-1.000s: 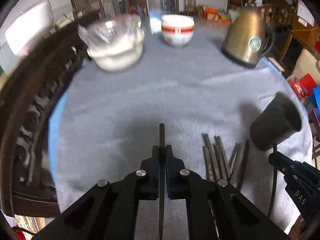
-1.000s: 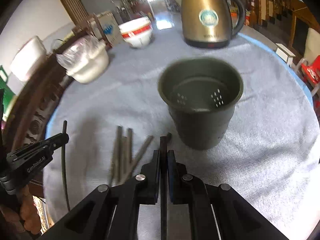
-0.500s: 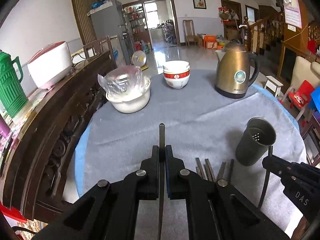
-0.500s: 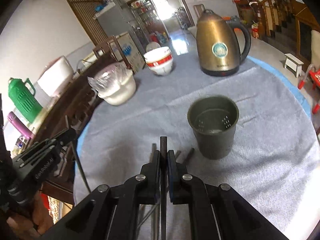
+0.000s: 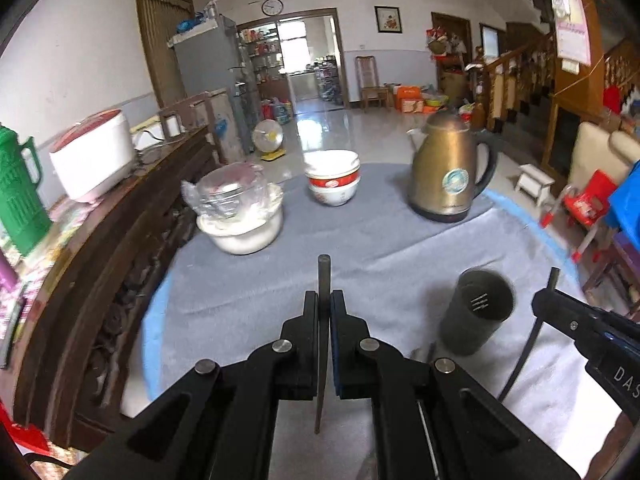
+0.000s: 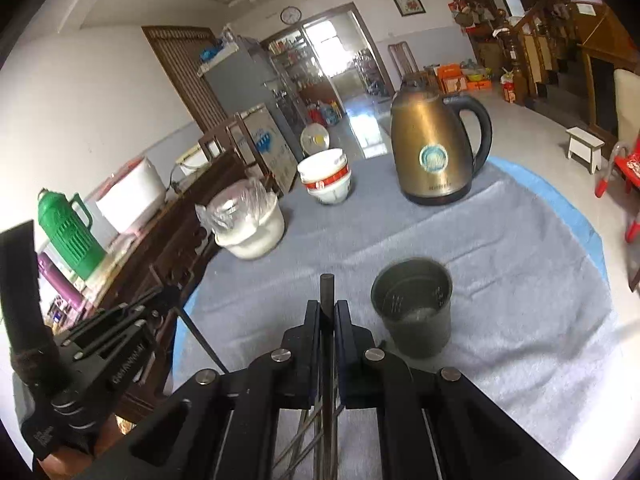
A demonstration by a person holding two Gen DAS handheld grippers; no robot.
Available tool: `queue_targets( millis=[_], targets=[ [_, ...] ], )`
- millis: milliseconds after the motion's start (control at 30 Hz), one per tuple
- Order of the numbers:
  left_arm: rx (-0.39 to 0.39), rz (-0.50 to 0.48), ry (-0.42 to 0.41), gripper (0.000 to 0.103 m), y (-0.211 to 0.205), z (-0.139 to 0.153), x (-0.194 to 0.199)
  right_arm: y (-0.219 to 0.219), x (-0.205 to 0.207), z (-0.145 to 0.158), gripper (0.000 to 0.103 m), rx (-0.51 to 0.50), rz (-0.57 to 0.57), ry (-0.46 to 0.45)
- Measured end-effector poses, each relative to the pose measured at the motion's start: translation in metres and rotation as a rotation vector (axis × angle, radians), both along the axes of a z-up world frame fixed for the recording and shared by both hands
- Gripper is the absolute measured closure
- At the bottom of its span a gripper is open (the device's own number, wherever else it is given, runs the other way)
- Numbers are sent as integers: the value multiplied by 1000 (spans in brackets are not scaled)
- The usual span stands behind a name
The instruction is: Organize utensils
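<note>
Two black handheld grippers hover above the round bench (image 5: pixel 400 248) covered in grey cloth. The left gripper (image 5: pixel 324 304) has its jaws pinching a thin dark chopstick (image 5: pixel 323 280) that stands up between them. The right gripper (image 6: pixel 327 312) likewise has its jaws pinching a second dark chopstick (image 6: pixel 327 292). A dark perforated cylindrical holder (image 6: pixel 414 308) stands upright on the cloth, just right of the right gripper. More dark chopsticks (image 6: pixel 304 436) lie on the cloth near the bottom edge, below the right gripper. Far across the bench stand a brass-coloured kettle (image 5: pixel 448 176), stacked red-banded white bowls (image 5: pixel 333 180) and a plastic-covered white bowl (image 5: pixel 240 216).
</note>
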State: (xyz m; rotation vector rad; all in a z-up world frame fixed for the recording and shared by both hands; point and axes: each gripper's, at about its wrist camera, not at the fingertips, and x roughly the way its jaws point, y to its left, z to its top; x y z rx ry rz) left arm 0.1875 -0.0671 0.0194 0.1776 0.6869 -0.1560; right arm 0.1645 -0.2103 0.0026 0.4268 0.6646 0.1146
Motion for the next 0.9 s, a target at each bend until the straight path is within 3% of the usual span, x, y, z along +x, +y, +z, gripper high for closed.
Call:
queue_targets(
  millis=[200,467,600,767,900],
  targets=[
    [-174,-95,41,97,-9,23,25,-28,5,37,95,19,-45,-82],
    [-347,-144,3,97,-26,61,62,-69,21,84,95,35,-136,-214],
    [-413,-165,-22,97,-35,78,65,-79,20,104,95,-13,-216,-318],
    [-470,-196,-43,97,-48,82,62,-78,24,103,95,-110,-291,-400],
    [-446,-197,-1,97,-63,65,64,-69,37,79,95,-153,-274,-340]
  ],
)
